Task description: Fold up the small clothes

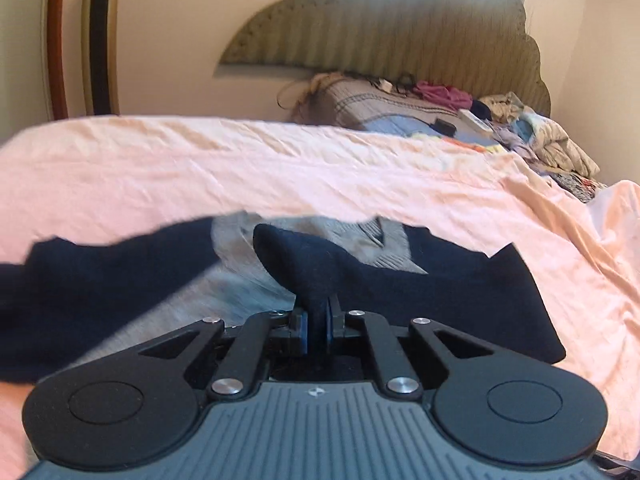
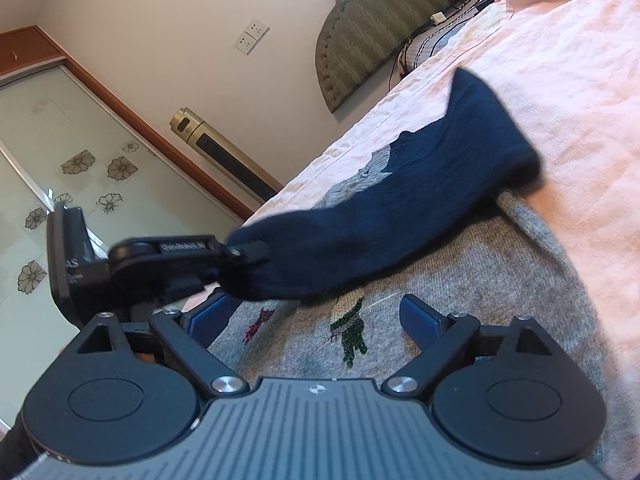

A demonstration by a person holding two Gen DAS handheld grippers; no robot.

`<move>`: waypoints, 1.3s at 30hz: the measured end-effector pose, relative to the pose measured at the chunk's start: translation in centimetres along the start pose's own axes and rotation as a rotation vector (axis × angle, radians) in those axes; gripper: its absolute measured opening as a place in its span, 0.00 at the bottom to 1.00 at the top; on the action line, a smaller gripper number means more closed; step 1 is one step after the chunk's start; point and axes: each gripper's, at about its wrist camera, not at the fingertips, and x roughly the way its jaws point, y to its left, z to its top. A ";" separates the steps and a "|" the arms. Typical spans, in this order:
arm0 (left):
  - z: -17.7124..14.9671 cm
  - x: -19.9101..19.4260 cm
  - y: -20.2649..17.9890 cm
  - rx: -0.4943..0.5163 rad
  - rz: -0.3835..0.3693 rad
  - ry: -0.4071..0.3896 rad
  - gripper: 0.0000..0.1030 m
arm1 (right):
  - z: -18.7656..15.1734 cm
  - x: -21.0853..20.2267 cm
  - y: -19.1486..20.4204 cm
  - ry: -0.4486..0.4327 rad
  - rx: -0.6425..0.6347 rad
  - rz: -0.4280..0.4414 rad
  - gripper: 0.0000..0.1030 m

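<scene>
Left tongs pinch the navy sleeve; right tongs gape empty above the sweater.

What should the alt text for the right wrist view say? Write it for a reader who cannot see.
The left gripper pinches the end of a navy sleeve and holds it over a grey sweater on a pink bedsheet. The right gripper, jaws open and empty, hovers over the sweater's embroidered front.

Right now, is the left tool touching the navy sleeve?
Touching. Left wrist view: the left tool is shut on a pinch of navy sleeve; the right wrist view agrees.
</scene>
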 end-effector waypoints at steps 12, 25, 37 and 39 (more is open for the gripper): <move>-2.3 0.3 6.3 -0.083 0.074 0.056 0.07 | 0.0 0.1 0.1 0.004 -0.018 -0.002 0.92; -3.8 -2.8 8.4 -0.208 0.099 -0.139 0.57 | 0.0 -0.4 0.2 -0.015 -0.018 -0.022 0.93; -5.5 2.8 6.7 -0.060 0.063 -0.022 0.86 | 8.3 12.0 3.3 0.113 -0.467 -0.481 0.99; -5.7 2.7 7.3 -0.060 0.034 -0.023 0.87 | 7.3 14.1 1.9 0.196 -0.570 -0.563 1.00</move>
